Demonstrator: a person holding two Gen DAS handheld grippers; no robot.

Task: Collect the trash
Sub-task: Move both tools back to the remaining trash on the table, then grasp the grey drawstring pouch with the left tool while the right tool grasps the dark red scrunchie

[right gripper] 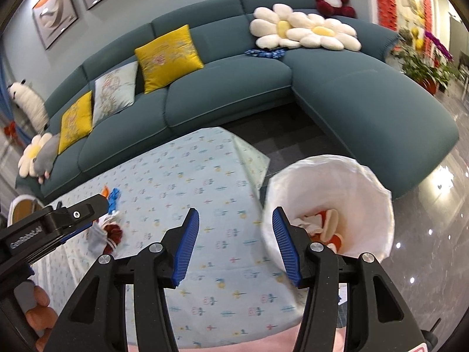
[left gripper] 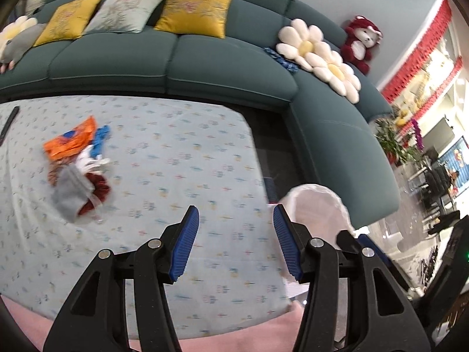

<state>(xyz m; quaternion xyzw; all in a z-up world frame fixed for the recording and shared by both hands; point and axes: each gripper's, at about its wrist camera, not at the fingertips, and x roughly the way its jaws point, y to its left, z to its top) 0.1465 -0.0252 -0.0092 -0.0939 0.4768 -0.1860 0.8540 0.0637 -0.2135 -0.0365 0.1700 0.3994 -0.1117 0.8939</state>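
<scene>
Both claws agape; trash pile [left gripper: 77,173] crumpled: orange, blue, grey.

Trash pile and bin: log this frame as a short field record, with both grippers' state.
trash pile: orange, blue, grey and red wrappers bunched on the floral tablecloth
bin: white-lined bin beside the table corner, already holding some trash
left gripper: open, empty, over the cloth, pile ahead on its left
right gripper: open, empty, near the bin
background: teal sofa
</scene>
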